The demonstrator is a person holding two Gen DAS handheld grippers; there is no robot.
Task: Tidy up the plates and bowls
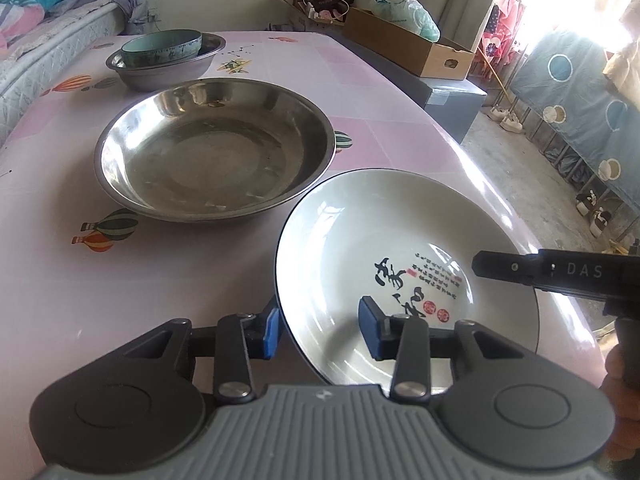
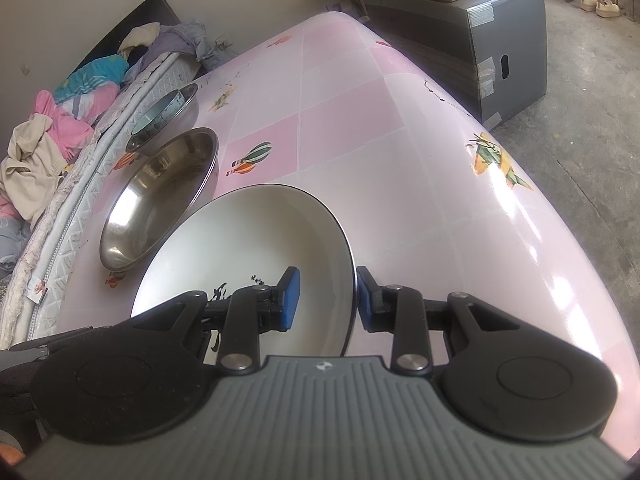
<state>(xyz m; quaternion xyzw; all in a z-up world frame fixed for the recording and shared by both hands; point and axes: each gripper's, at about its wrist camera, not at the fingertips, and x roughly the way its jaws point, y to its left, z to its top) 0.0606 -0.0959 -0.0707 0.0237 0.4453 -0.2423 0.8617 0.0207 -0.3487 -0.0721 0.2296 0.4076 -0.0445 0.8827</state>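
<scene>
A white ceramic plate with black calligraphy and a dark rim sits at the near right of the pink table; it also shows in the right wrist view. My left gripper is open and straddles the plate's left rim, one pad outside, one inside. My right gripper is open and straddles the plate's right rim the same way; its finger shows in the left wrist view. A large steel plate lies just beyond. Farther back a teal bowl sits inside a smaller steel bowl.
The table has a pink tiled cloth with balloon prints. A bed with heaped clothes runs along its left side. A grey box with a cardboard carton on it stands past the table's right edge.
</scene>
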